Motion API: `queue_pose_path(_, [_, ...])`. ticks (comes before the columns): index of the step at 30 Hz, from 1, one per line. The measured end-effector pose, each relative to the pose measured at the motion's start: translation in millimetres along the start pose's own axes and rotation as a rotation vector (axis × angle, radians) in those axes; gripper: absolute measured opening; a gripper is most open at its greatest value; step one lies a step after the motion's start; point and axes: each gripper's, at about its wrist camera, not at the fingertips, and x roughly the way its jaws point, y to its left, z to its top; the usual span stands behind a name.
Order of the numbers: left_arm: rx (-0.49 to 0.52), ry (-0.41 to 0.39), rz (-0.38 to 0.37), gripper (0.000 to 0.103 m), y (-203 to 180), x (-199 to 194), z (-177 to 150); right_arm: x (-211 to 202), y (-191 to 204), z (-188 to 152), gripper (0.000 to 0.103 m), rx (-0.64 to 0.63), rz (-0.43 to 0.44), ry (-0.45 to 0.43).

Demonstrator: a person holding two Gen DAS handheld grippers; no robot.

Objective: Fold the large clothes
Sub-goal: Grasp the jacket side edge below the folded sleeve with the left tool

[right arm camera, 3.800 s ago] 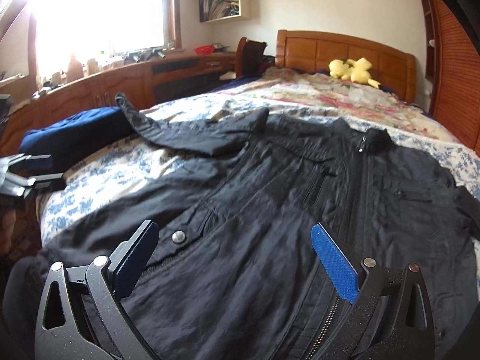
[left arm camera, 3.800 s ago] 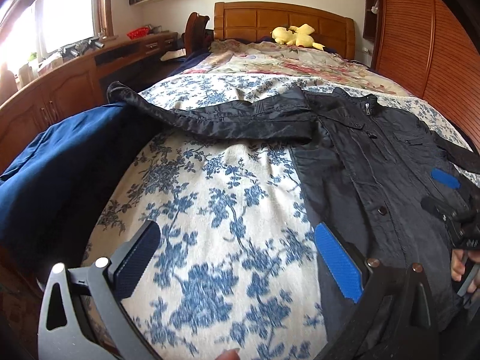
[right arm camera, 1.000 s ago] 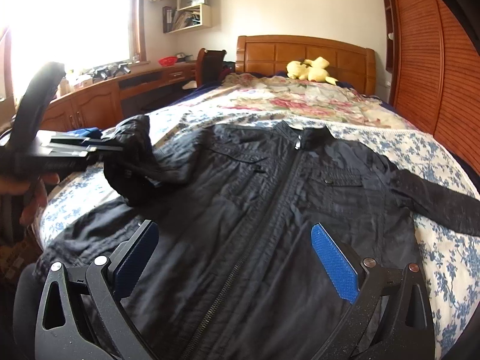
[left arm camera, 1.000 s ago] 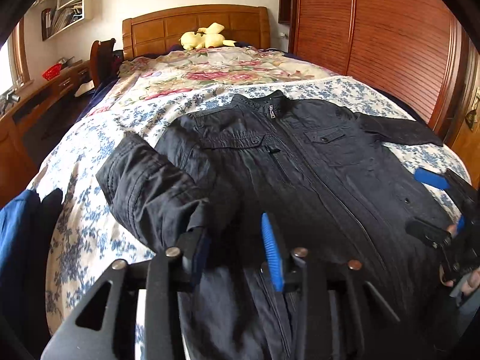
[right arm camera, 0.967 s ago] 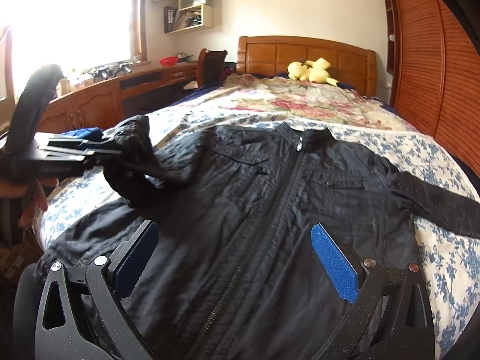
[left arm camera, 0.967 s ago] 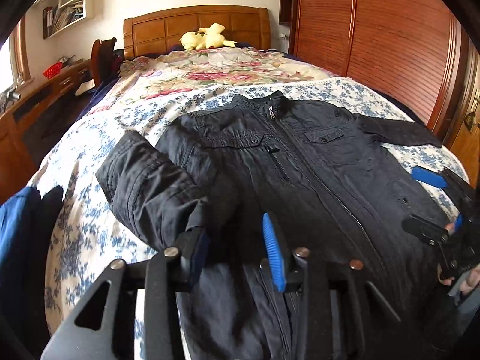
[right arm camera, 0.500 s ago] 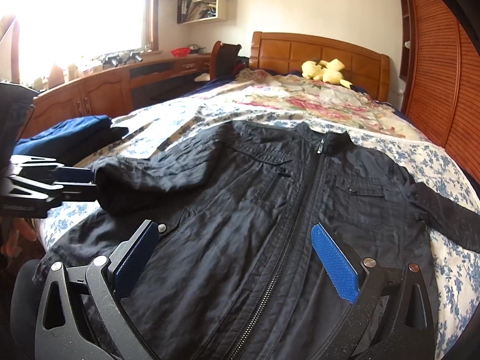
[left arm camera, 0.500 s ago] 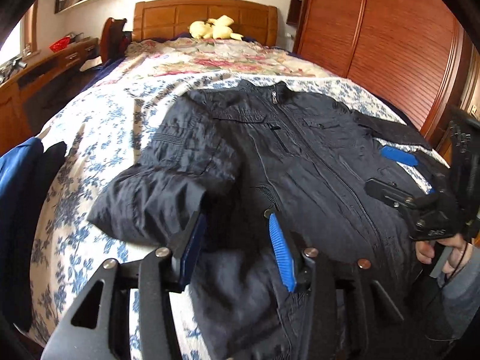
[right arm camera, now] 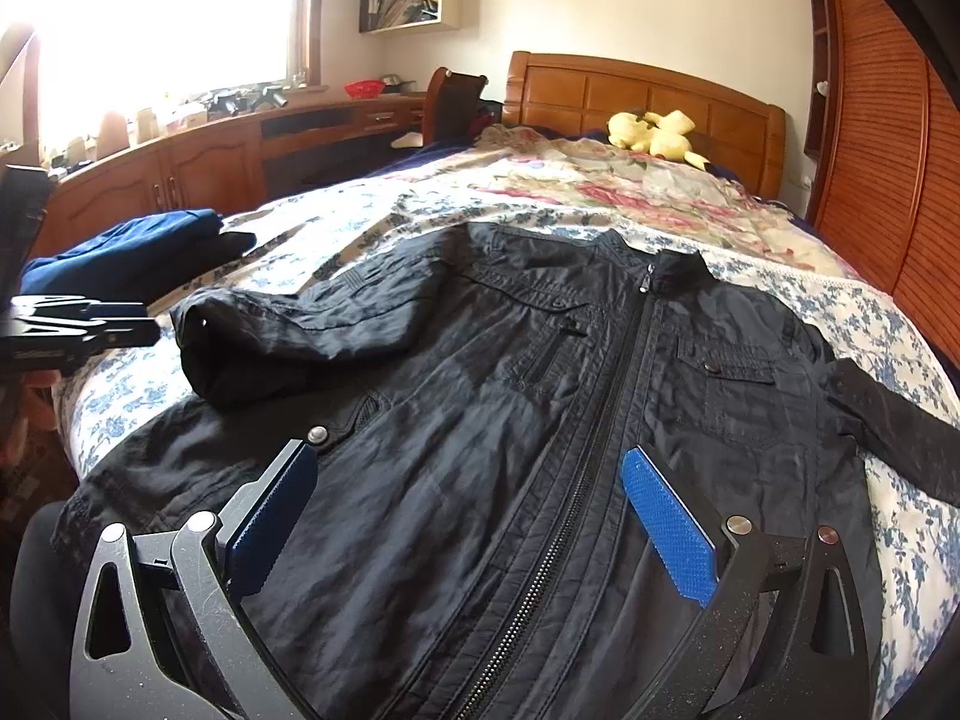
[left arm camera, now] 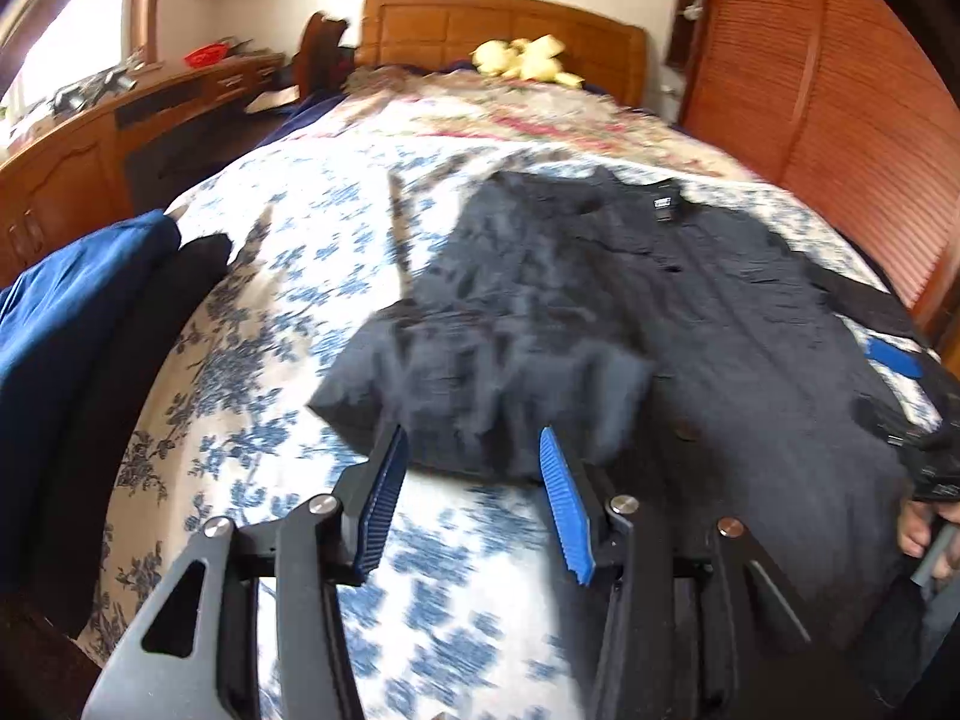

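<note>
A black zip jacket point(right arm camera: 540, 408) lies face up on the bed, collar toward the headboard. Its left sleeve point(right arm camera: 312, 330) is folded in across the chest; the cuff end point(left arm camera: 480, 384) rests just beyond my left gripper point(left arm camera: 474, 450), which is open and empty. The left gripper also shows at the left edge of the right wrist view point(right arm camera: 78, 324). My right gripper point(right arm camera: 468, 474) is open and empty, hovering over the jacket's lower front. The other sleeve point(right arm camera: 894, 420) lies stretched out to the right.
The bed has a blue floral cover point(left arm camera: 288, 312). Folded navy and black clothes point(left arm camera: 72, 324) lie at its left edge. A yellow plush toy point(right arm camera: 654, 132) sits by the wooden headboard. A wooden desk point(right arm camera: 198, 162) runs along the left; a slatted wardrobe point(right arm camera: 900, 150) stands right.
My left gripper carried the sleeve over the jacket's chest, opened and let it go, then pulled back toward the left. The right gripper stayed open over the hem.
</note>
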Motion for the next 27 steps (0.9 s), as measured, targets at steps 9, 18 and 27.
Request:
queue_pose_path(9, [-0.055, 0.017, 0.064, 0.057, 40.4, 32.6, 5.2, 4.0, -3.6, -6.5, 0.103, -0.007, -0.01, 0.019])
queue_pose_path(18, [-0.05, 0.128, 0.069, 0.058, 45.2, 72.5, 8.1, 9.0, -7.0, -16.1, 0.103, -0.006, -0.019, 0.047])
queue_pose_path(27, [-0.056, 0.177, 0.012, 0.032, 39.6, 81.6, 12.7, 7.5, -8.4, -16.4, 0.103, -0.009, -0.021, 0.043])
